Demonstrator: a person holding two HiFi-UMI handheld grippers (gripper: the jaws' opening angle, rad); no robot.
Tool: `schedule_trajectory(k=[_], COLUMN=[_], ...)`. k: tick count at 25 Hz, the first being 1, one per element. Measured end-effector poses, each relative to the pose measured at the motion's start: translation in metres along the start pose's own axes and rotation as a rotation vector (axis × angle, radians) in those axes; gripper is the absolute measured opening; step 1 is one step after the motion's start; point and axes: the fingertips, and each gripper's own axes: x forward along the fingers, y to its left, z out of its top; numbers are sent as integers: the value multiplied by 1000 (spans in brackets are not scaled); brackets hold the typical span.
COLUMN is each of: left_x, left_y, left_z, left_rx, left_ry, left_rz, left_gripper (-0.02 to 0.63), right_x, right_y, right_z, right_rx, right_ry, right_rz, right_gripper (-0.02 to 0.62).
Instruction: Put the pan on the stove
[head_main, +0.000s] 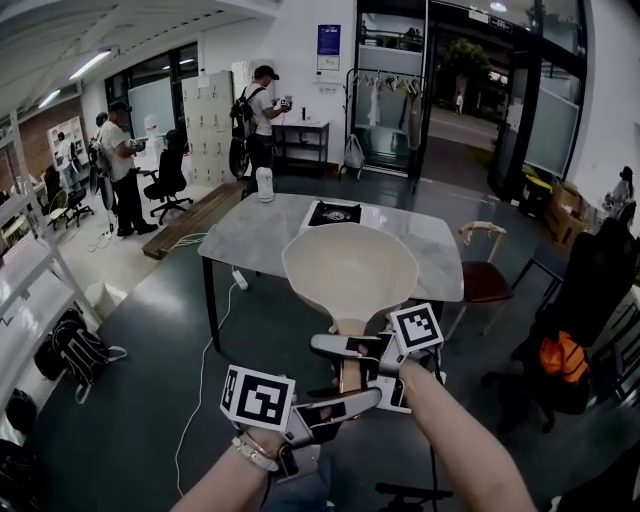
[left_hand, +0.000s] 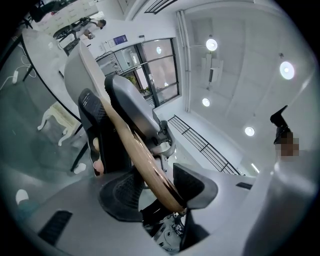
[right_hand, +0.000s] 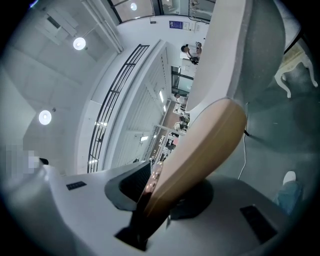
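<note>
A cream pan (head_main: 350, 268) with a wooden handle (head_main: 350, 372) hangs in the air in front of me, bowl facing me, held by both grippers. My left gripper (head_main: 345, 402) is shut on the lower end of the handle (left_hand: 150, 167). My right gripper (head_main: 345, 347) is shut on the handle (right_hand: 200, 155) just above it, closer to the bowl (right_hand: 240, 50). Each pair of jaws comes at the handle from its own side. The black stove (head_main: 335, 213) lies flat on the marble table (head_main: 250, 240) beyond the pan, some way ahead and partly hidden by its rim.
A white can (head_main: 265, 184) stands on the table's far left corner. A chair with a red seat (head_main: 487, 280) sits right of the table, an orange bag (head_main: 560, 356) further right. Cables trail on the floor at left. People stand at the back.
</note>
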Motion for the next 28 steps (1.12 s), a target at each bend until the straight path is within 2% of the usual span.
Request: schedule_trajectory(k=[5,16,24,28], left_x=[-1,12,0,-3], left_y=[29,79,130,144], left_z=[33,126,189,217], left_rx=[-12,-10,-40,-35], left_ry=[11,10,44,58], left_rz=[27,-22,8,-26], left_gripper=[198,199,199,199], right_x=[9,28,55,67], right_y=[-17,-54,-86,-97], right_z=[37,137,206,236], right_rx=[3,2,19,11], right_ry=[-2,2,-31,-46], right_rz=[-16,-28,-32,-39], right_gripper=[127,127,127,127])
